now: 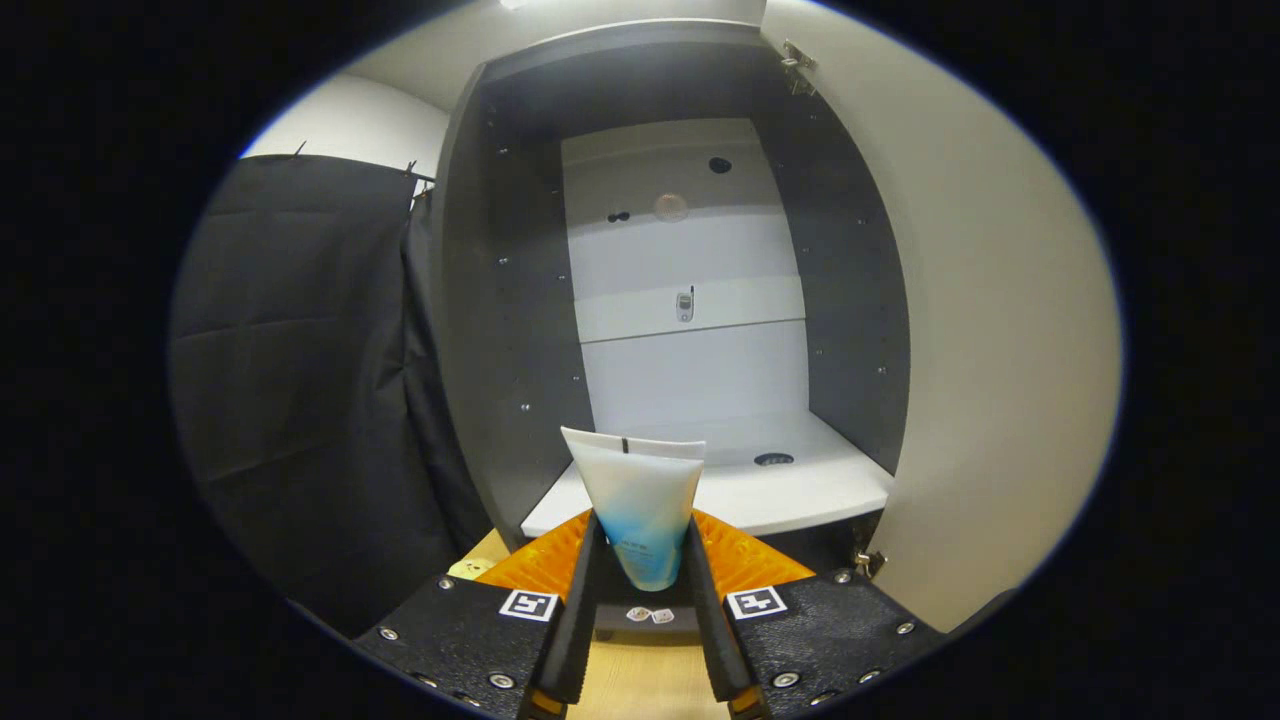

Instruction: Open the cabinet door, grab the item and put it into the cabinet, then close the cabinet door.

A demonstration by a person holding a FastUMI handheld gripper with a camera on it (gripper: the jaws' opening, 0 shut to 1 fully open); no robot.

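A white and blue squeeze tube (pixel 637 500) stands upright between my fingers, crimped end up, and my gripper (pixel 640 550) is shut on its lower part. Just beyond the tube is the dark grey cabinet (pixel 500 300) with its white shelf floor (pixel 790 490) at about tube height. The cabinet door (pixel 980 330) is swung wide to the right, its pale inner face toward me, with a hinge (pixel 800 62) at the top and another (pixel 868 562) at the bottom. The tube's top edge overlaps the front lip of the shelf floor in the view.
The cabinet's white back panel (pixel 690 270) has a small fitting (pixel 685 305) and a few holes. Black cloth (pixel 300 380) hangs to the left of the cabinet. A wooden surface (pixel 645 680) lies below my fingers.
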